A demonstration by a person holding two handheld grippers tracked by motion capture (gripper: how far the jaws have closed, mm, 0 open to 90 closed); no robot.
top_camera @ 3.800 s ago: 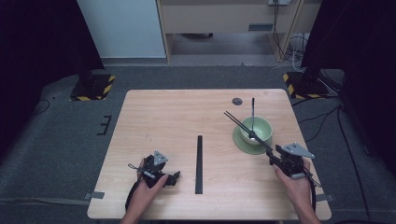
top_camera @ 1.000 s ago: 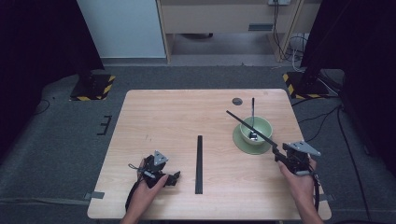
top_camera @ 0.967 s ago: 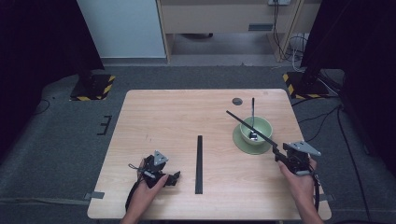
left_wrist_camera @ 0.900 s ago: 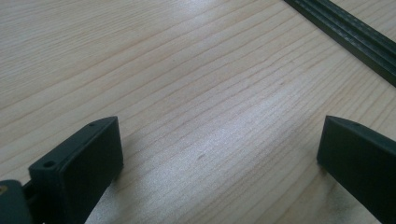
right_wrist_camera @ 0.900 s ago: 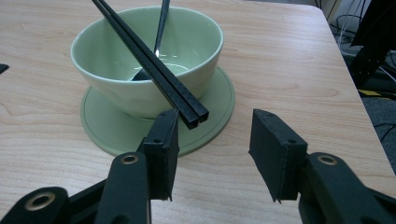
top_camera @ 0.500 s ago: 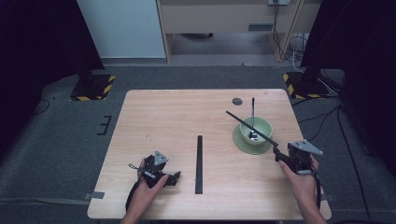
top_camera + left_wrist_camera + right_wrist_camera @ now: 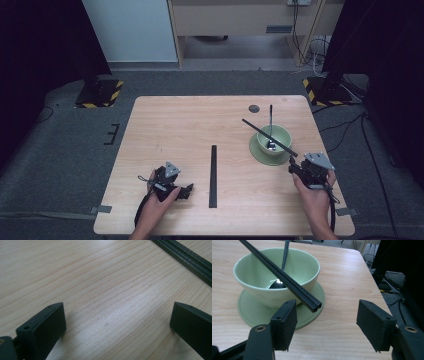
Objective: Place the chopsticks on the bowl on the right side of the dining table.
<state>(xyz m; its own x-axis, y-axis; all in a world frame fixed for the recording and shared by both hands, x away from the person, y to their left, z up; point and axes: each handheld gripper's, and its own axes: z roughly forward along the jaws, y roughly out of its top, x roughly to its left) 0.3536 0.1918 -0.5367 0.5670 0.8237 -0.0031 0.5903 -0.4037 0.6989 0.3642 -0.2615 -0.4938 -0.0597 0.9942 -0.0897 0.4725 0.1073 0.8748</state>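
Now | right claw point(image 7: 325, 322) just opened, empty | black bar point(image 7: 279, 273) end just beyond its jaws

Two forearms enter from the bottom edge of the high view, each hand gripping a black two-jaw tool. The left hand point(image 7: 159, 200) rests low at the left with its left gripper point(image 7: 186, 190) pointing rightward, jaws spread wide with nothing between them. The right hand point(image 7: 314, 192) sits at the right, its right gripper point(image 7: 291, 169) angled up and leftward. Its jaws have just been opening and now stand apart, the pads pressing on nothing. A cable trails back along each wrist.
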